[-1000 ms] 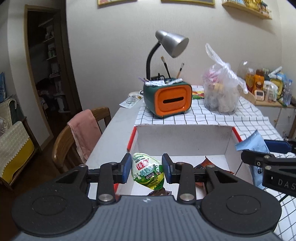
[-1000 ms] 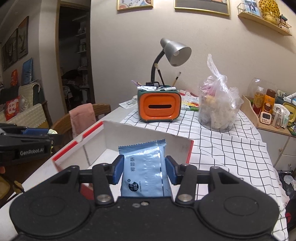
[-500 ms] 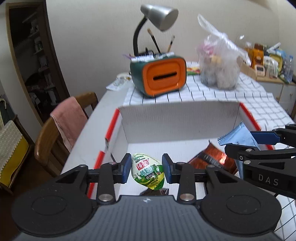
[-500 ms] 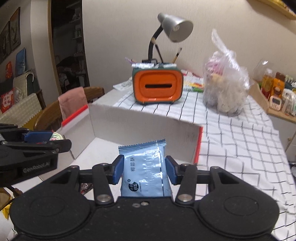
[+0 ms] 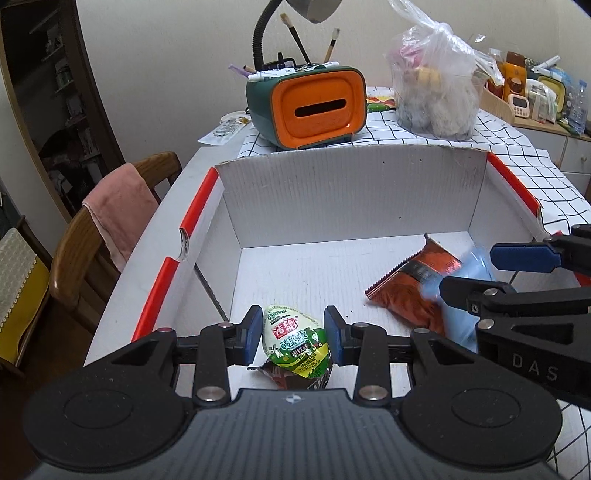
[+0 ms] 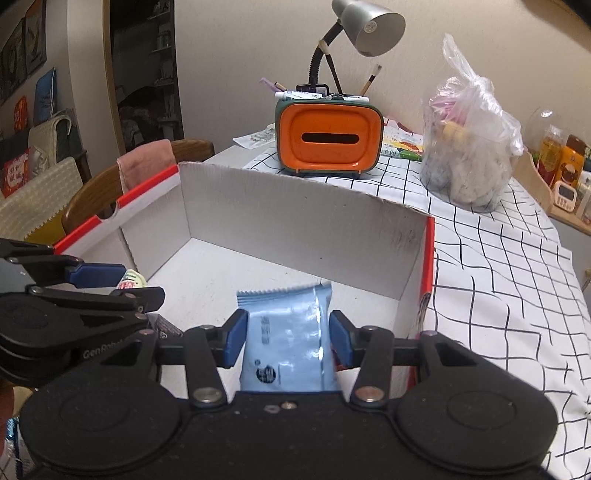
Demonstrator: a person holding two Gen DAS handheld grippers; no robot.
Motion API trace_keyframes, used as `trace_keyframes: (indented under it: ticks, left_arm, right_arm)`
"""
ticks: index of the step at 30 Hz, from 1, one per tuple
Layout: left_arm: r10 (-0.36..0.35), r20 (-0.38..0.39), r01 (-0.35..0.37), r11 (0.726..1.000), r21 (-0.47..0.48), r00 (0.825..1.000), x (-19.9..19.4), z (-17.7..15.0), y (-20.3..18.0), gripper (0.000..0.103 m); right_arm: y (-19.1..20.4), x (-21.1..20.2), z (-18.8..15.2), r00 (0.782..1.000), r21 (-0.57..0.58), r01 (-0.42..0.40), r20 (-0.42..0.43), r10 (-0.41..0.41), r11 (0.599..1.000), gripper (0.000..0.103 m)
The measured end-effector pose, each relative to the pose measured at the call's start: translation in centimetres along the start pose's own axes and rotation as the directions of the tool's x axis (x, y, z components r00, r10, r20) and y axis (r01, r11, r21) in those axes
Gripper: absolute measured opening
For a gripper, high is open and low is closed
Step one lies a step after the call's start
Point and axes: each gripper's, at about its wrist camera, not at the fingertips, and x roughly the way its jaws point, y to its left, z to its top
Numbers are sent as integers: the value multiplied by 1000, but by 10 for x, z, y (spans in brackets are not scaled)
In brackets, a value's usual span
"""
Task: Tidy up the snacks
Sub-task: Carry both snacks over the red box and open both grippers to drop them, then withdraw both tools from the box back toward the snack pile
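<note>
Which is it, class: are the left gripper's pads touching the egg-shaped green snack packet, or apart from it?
Touching. In the left wrist view, both blue pads of the left gripper press against the sides of the egg-shaped green snack packet, with no gap showing.

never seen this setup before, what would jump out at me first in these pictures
Most striking is the big white cardboard box with red edges in the middle of the table, with both grippers over it. The left gripper pinches a green egg-shaped snack, and the right gripper holds a blue packet; a reddish-brown packet already lies on the box floor. Behind the box stands an orange-faced pen holder under a grey lamp.
</note>
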Motion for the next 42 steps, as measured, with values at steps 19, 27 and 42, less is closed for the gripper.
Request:
trace_keyframes:
  ticks: [19, 27, 42]
  left_arm:
    - [-2, 95, 3, 1000, -16, 995, -52, 0, 8, 65]
    - [-6, 140, 9, 1000, -20, 990, -91, -9, 14, 76]
    - [-41, 172, 47, 998, -31, 984, -156, -44, 24, 84]
  right_arm:
    - [-2, -45, 4, 998, 34, -28, 57, 27, 999, 74]
    - [5, -81, 2, 995, 29, -33, 100, 30, 999, 81]
    - [30, -144, -21, 988, 12, -81, 135, 78, 997, 93]
